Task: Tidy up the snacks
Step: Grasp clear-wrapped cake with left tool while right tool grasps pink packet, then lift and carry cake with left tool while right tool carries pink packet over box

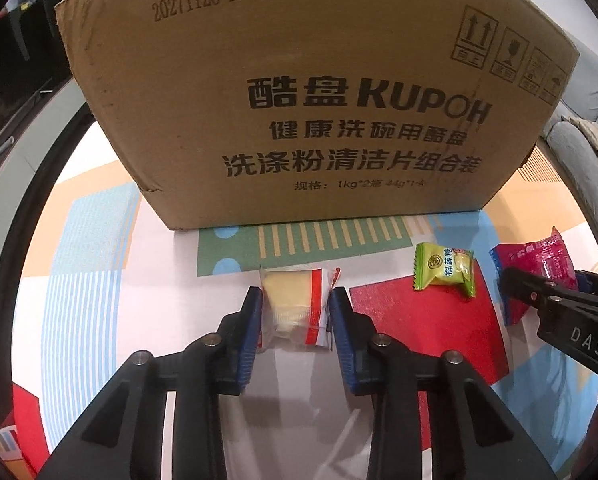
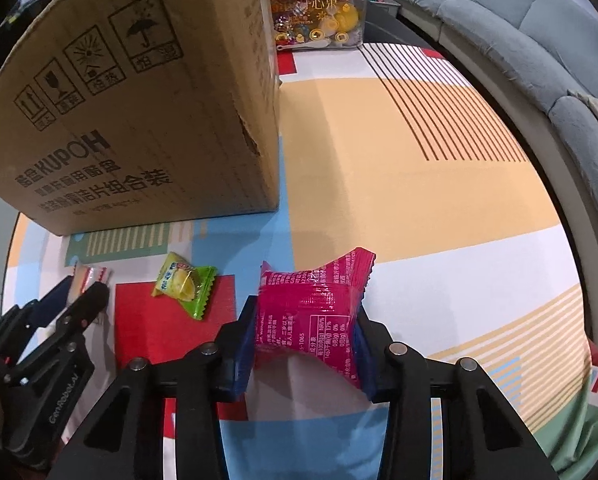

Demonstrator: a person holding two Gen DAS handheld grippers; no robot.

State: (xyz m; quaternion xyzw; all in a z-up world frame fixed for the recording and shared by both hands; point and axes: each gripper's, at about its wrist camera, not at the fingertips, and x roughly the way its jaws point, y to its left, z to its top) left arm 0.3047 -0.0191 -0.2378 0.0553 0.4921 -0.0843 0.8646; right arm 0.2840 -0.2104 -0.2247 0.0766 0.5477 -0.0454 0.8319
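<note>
left wrist view. the left gripper point(image 1: 295, 300) is seen with its blue ribbed pads closed against both sides of a small clear-and-white snack packet with a red stripe and a pale yellow cake inside point(image 1: 295, 304), which lies just in front of the large brown cardboard box printed "kupoh" point(image 1: 319, 92). whether the packet is lifted off the colourful patterned mat point(image 1: 99, 240) cannot be told. a small green-and-yellow candy wrapper point(image 1: 445, 270) lies loose on the mat, in front of the box's right end. further right of the box, the right gripper point(image 1: 539, 288) is partly seen at the magenta foil snack packet point(image 1: 539, 264).

right wrist view. the right gripper point(image 2: 305, 332) is seen closed on the magenta packet point(image 2: 311, 312), whose sides are pinched inward; it is held in front of the box's point(image 2: 139, 112) near right corner. the green wrapper point(image 2: 185, 282) lies in front of the box, and the left gripper point(image 2: 79, 296) with its packet point(image 2: 87, 274) is seen further left. a gold-lidded clear container of sweets point(image 2: 319, 8) stands behind the box.

for this step, both packets are best raised straight up with a steady, moderate squeeze, so the soft contents are not crushed, and the box's tall wall is cleared before anything is let go. the box's opening is not shown.
</note>
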